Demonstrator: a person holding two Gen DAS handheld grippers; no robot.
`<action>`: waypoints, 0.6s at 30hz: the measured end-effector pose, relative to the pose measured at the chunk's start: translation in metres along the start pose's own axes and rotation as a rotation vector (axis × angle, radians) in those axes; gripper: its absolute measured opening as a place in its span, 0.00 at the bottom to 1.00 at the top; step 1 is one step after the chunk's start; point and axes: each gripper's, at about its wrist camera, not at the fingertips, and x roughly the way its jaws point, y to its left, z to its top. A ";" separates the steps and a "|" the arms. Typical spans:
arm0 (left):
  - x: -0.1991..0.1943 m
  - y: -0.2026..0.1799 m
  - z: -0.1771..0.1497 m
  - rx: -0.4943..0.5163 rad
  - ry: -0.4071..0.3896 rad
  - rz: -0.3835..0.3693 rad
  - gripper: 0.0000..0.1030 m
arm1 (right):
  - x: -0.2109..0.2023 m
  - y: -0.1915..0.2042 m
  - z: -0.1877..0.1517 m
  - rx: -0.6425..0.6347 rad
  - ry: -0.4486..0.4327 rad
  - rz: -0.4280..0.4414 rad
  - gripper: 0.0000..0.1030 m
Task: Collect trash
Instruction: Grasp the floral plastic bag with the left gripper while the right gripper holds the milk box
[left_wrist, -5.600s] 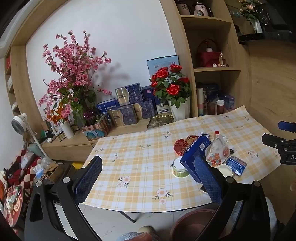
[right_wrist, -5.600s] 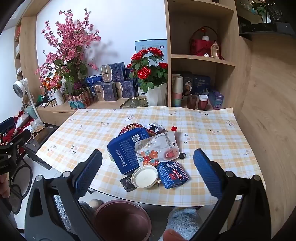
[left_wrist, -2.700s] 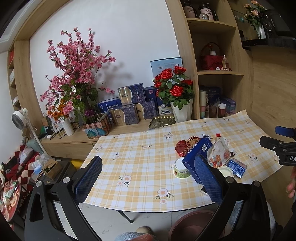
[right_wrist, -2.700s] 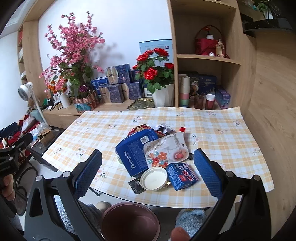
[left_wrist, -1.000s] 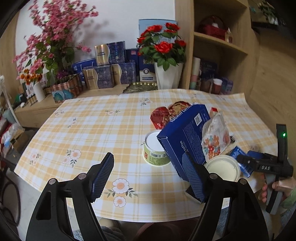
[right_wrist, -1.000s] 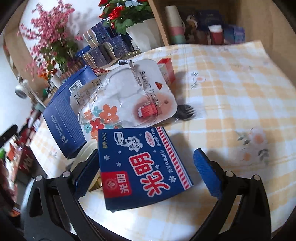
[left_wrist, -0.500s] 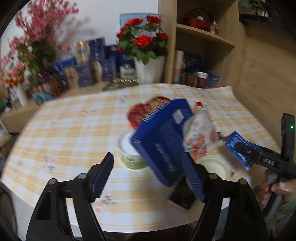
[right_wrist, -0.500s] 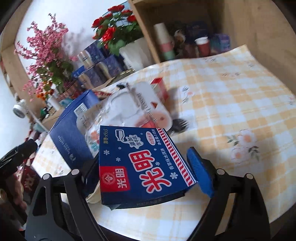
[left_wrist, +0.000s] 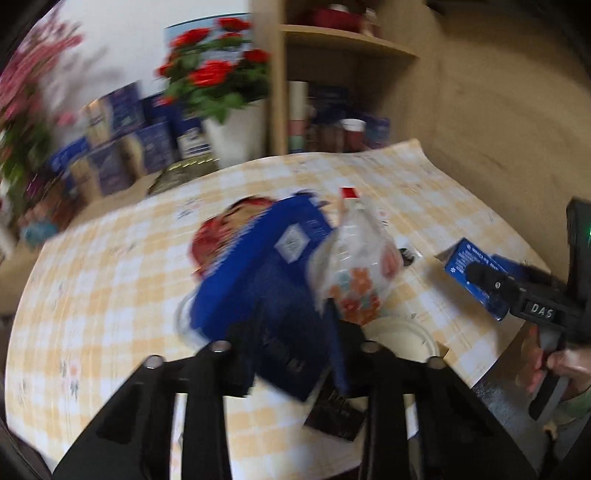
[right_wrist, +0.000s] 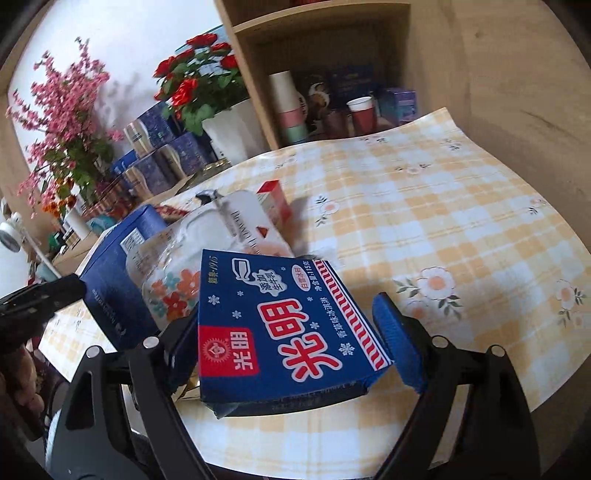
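A pile of trash lies near the front edge of the checked table (left_wrist: 110, 280). My left gripper (left_wrist: 291, 343) is shut on the big dark blue carton (left_wrist: 273, 280); this view is blurred. My right gripper (right_wrist: 291, 332) is shut on the small blue ice cream box (right_wrist: 284, 325) with red and white print and holds it lifted off the table; the box also shows in the left wrist view (left_wrist: 469, 269). A clear flowered plastic pack (left_wrist: 354, 266) leans against the carton. A white round lid (left_wrist: 402, 339) and a black wrapper (left_wrist: 336, 413) lie by the edge.
A red wrapper (left_wrist: 225, 229) lies behind the carton, and a black plastic fork (left_wrist: 406, 254) lies beside the pack. A white pot of red roses (right_wrist: 229, 125), blue boxes (right_wrist: 162, 155) and paper cups (right_wrist: 362, 110) stand at the back on the shelf unit.
Both grippers moved in from the table's front and closed: the left on the big blue carton, the right on the ice cream box, which has come up off the table.
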 end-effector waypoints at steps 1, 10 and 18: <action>0.008 -0.002 0.004 -0.006 -0.004 -0.020 0.27 | -0.003 -0.002 0.001 -0.001 -0.005 -0.001 0.82; 0.060 -0.016 0.019 0.112 0.071 -0.037 0.21 | -0.014 -0.015 0.001 0.016 -0.025 -0.015 0.82; 0.070 -0.017 0.034 0.161 0.061 -0.035 0.15 | -0.017 -0.019 0.002 0.037 -0.032 -0.004 0.82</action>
